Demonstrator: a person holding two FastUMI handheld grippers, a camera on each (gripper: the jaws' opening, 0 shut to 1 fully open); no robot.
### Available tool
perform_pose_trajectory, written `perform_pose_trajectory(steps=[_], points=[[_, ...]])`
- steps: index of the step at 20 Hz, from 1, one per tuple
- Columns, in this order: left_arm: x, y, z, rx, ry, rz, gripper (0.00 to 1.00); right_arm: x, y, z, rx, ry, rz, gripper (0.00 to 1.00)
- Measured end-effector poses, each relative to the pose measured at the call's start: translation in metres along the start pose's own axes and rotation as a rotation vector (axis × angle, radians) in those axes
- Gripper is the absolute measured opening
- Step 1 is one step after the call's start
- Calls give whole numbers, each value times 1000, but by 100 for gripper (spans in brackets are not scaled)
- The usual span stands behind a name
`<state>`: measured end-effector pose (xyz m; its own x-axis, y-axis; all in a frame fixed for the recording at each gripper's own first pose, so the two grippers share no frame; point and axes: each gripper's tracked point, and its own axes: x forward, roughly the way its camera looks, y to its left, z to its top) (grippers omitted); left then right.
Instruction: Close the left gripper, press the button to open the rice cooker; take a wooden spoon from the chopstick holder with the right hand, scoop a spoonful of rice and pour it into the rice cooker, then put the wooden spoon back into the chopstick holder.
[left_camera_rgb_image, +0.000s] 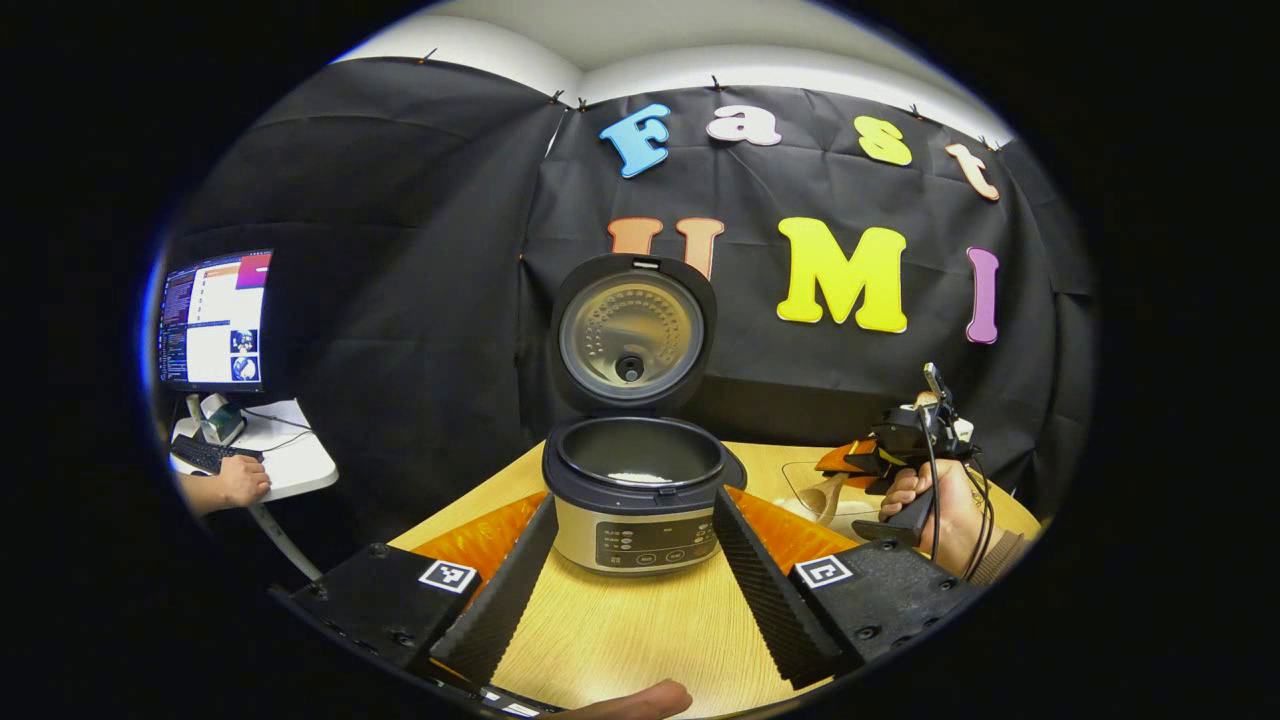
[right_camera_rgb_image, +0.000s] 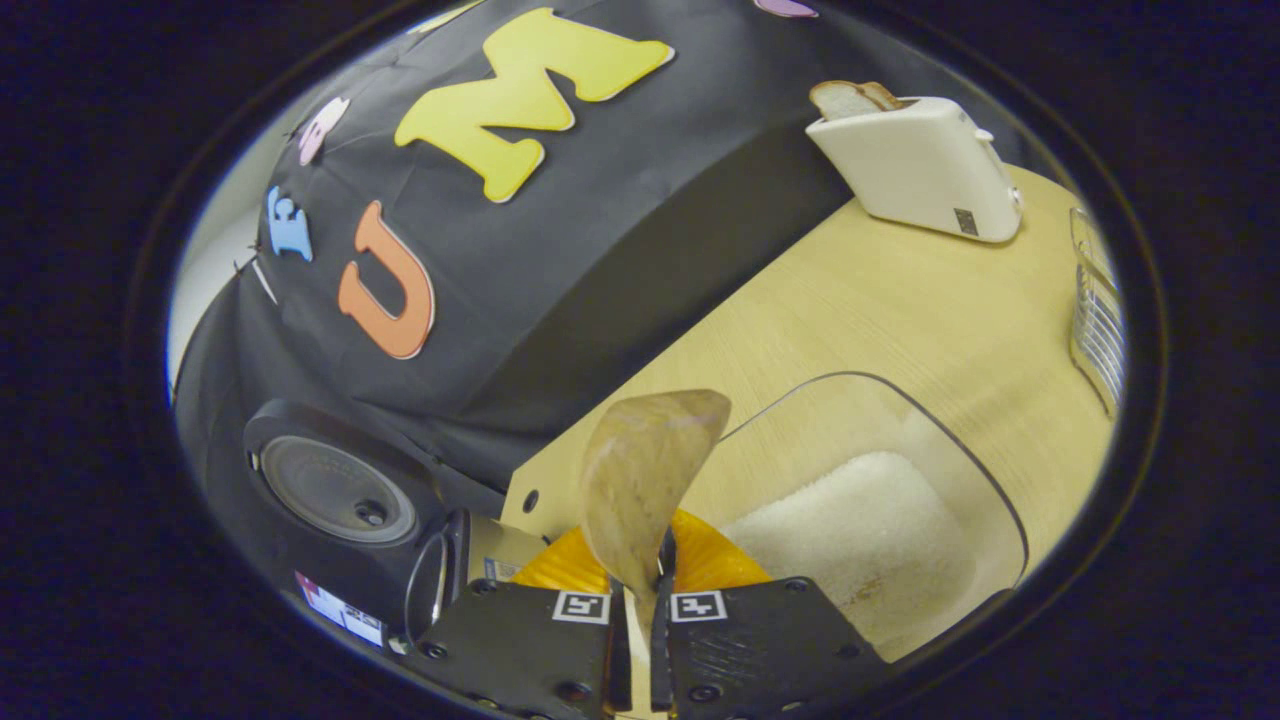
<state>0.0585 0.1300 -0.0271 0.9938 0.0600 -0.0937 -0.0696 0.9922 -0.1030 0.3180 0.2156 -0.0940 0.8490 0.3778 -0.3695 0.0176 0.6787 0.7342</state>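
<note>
The rice cooker (left_camera_rgb_image: 637, 500) stands on the table with its lid (left_camera_rgb_image: 630, 340) raised, and a little rice lies in its pot. My left gripper (left_camera_rgb_image: 635, 497) is open, one finger on each side of the cooker's front. Held by a hand, my right gripper (left_camera_rgb_image: 880, 460) hovers to the cooker's right. In the right gripper view the right gripper (right_camera_rgb_image: 640, 590) is shut on the handle of the wooden spoon (right_camera_rgb_image: 650, 475). The spoon's bowl points up and forward beside a clear container of rice (right_camera_rgb_image: 860, 530), and I see no rice on it.
A white toaster (right_camera_rgb_image: 920, 165) with bread stands at the table's far side. A ribbed metal thing (right_camera_rgb_image: 1095, 320) sits at the right edge. Off the table to the left are a monitor (left_camera_rgb_image: 215, 320) and a person's hand (left_camera_rgb_image: 235, 482) on a keyboard.
</note>
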Motion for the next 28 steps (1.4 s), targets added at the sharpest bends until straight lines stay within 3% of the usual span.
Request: perform_pose_trajectory(steps=[8, 12, 15, 16, 17, 28], points=[[-2, 2, 2, 5, -9, 7, 100, -18, -5, 17, 210, -8, 60, 7], [-3, 6, 3, 3, -13, 16, 99, -26, -15, 21, 233, -22, 26, 7], [-4, 8, 4, -3, -17, 17, 100, -37, -5, 33, 243, -45, 52, 7], [-4, 8, 5, 0, -19, 20, 96, -42, 0, 39, 252, -57, 62, 7], [-5, 10, 6, 2, -22, 24, 100, -47, 5, 43, 261, -65, 71, 7], [-9, 28, 11, -7, -37, 59, 99, -89, 40, 82, 397, -134, 155, 7]])
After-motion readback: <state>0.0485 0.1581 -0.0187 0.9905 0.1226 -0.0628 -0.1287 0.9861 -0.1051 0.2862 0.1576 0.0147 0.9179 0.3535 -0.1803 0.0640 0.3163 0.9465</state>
